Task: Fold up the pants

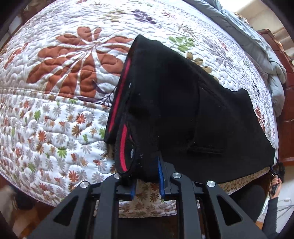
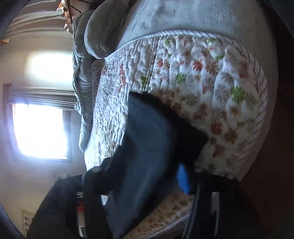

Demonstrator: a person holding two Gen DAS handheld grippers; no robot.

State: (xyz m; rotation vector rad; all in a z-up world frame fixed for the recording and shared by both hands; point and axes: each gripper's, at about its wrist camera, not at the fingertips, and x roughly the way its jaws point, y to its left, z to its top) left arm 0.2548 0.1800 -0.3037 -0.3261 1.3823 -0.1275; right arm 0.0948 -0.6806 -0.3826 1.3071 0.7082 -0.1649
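Black pants (image 1: 183, 103) with a red-striped waistband (image 1: 122, 147) lie spread on the floral quilt (image 1: 55, 110). In the left wrist view my left gripper (image 1: 147, 176) is shut on the pants at the waistband end, and the cloth covers the tips of its blue pads (image 1: 160, 165). At the far right a hand holds my right gripper (image 1: 275, 171) by the pants' other corner. The right wrist view is blurred. In it the pants (image 2: 156, 137) hang across my right gripper (image 2: 143, 169), whose jaws stand wide apart. One blue pad (image 2: 182, 176) shows beside the cloth.
A grey blanket (image 1: 257, 46) is bunched along the far side of the bed (image 2: 165, 16). Dark wooden furniture (image 1: 286, 128) stands past the quilt's right edge. A bright window (image 2: 40, 130) fills the left of the right wrist view. The quilt's edge (image 1: 147, 207) drops off just in front of my left gripper.
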